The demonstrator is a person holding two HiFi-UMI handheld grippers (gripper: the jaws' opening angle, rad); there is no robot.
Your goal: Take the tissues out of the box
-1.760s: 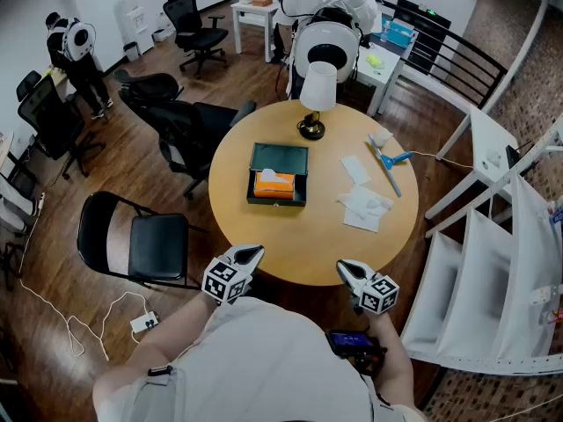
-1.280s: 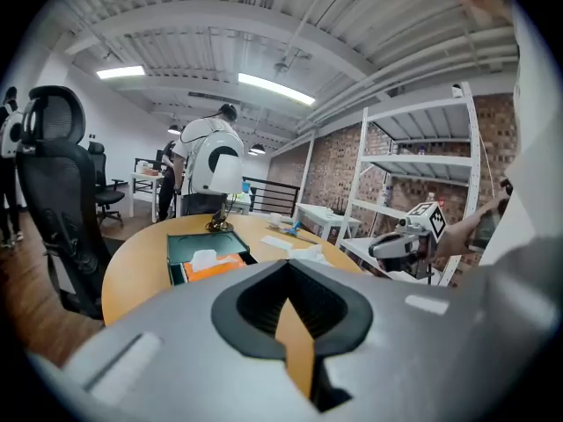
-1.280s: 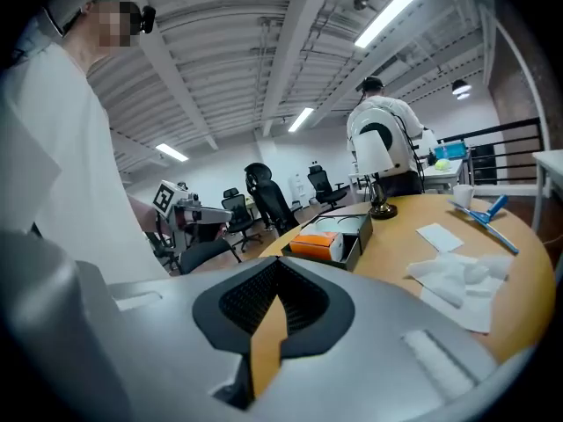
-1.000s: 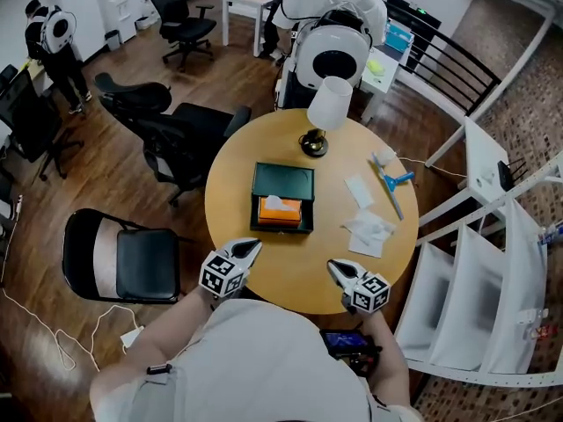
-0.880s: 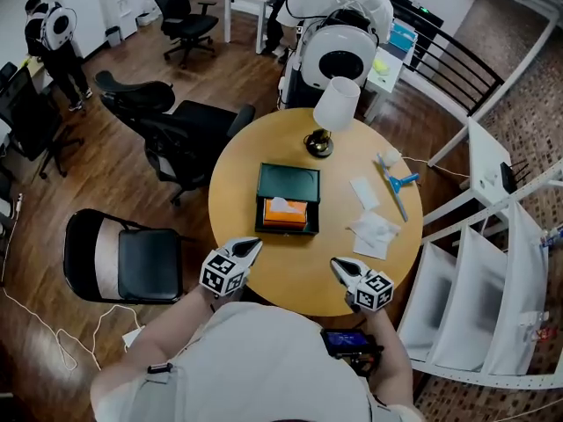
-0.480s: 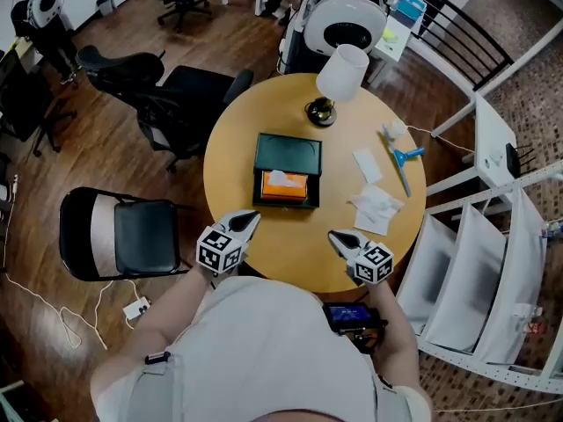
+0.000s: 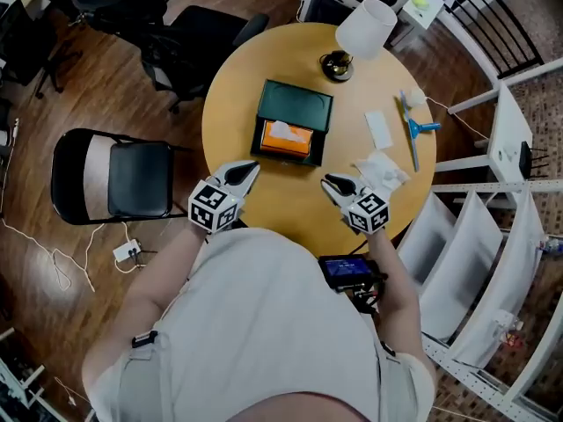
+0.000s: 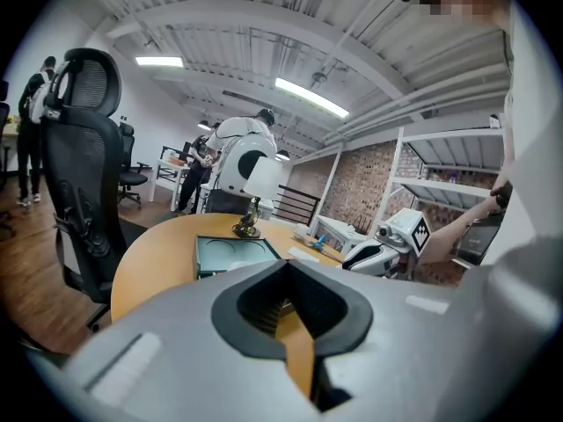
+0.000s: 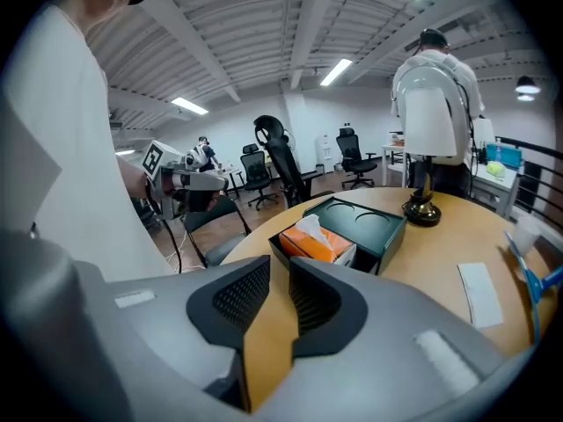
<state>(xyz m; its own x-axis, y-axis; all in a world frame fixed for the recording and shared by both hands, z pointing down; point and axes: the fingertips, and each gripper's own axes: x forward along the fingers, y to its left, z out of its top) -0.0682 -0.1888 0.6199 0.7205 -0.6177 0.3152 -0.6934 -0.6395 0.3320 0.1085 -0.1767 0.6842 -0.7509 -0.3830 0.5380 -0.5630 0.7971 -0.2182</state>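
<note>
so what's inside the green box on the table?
The dark green box has an open section holding an orange tissue pack, with one white tissue poking out of its top. The tissues inside the pack and anything under the covered half of the box are hidden.

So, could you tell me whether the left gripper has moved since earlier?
Yes: the left gripper has advanced from the table edge toward the box.

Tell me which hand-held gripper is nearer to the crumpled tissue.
Right. The right hand-held gripper, jaws opening with nothing between, is just beside the crumpled tissue; the left hand-held gripper is farther, near the box.
</note>
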